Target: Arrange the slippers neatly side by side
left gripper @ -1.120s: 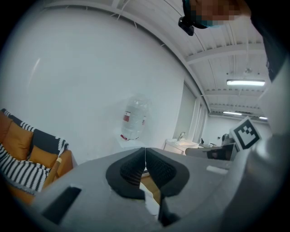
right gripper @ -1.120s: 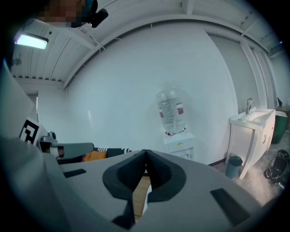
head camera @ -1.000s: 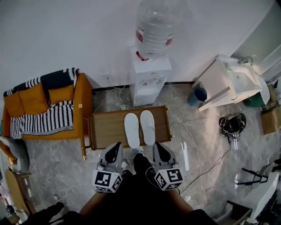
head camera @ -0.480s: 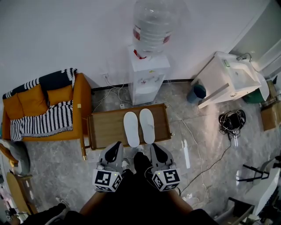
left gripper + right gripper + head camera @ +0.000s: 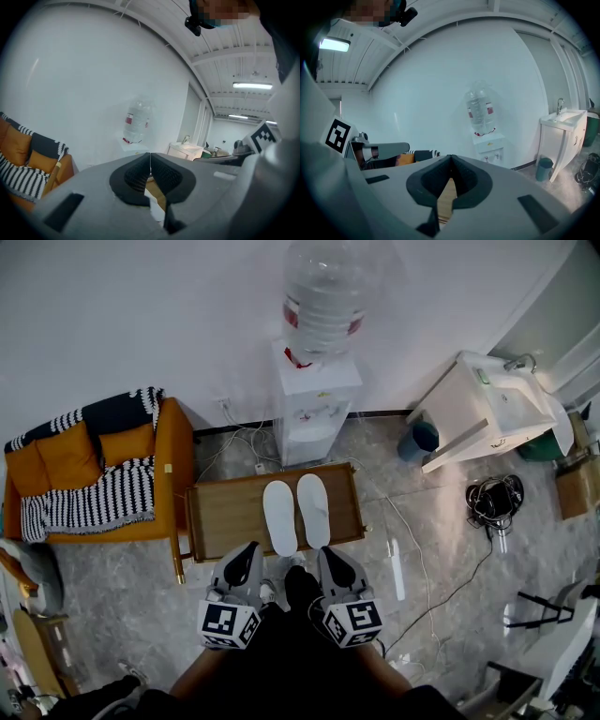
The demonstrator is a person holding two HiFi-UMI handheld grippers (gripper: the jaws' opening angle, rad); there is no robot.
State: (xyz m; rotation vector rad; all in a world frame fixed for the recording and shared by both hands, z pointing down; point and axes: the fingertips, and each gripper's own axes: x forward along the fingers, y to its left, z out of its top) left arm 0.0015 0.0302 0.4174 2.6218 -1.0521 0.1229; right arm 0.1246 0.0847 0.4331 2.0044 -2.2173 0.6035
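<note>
Two white slippers lie side by side on the low wooden table (image 5: 225, 521) in the head view: the left slipper (image 5: 279, 517) and the right slipper (image 5: 313, 510), toes toward the wall. My left gripper (image 5: 246, 553) and right gripper (image 5: 330, 555) hover close to my body just short of the table's near edge, apart from the slippers. Both are shut with nothing between the jaws. In the left gripper view the left gripper (image 5: 150, 155) has its pads meeting, and a bit of white slipper (image 5: 156, 212) shows below. The right gripper (image 5: 450, 159) in its own view is likewise shut.
A water dispenser (image 5: 314, 399) with a large bottle stands against the wall behind the table. An orange sofa (image 5: 94, 474) with a striped blanket is at the left. A white sink cabinet (image 5: 492, 418), a bucket (image 5: 422, 440) and floor cables (image 5: 492, 507) are at the right.
The view has shifted slightly; the right gripper has drifted a little left toward my body. The slippers have not moved.
</note>
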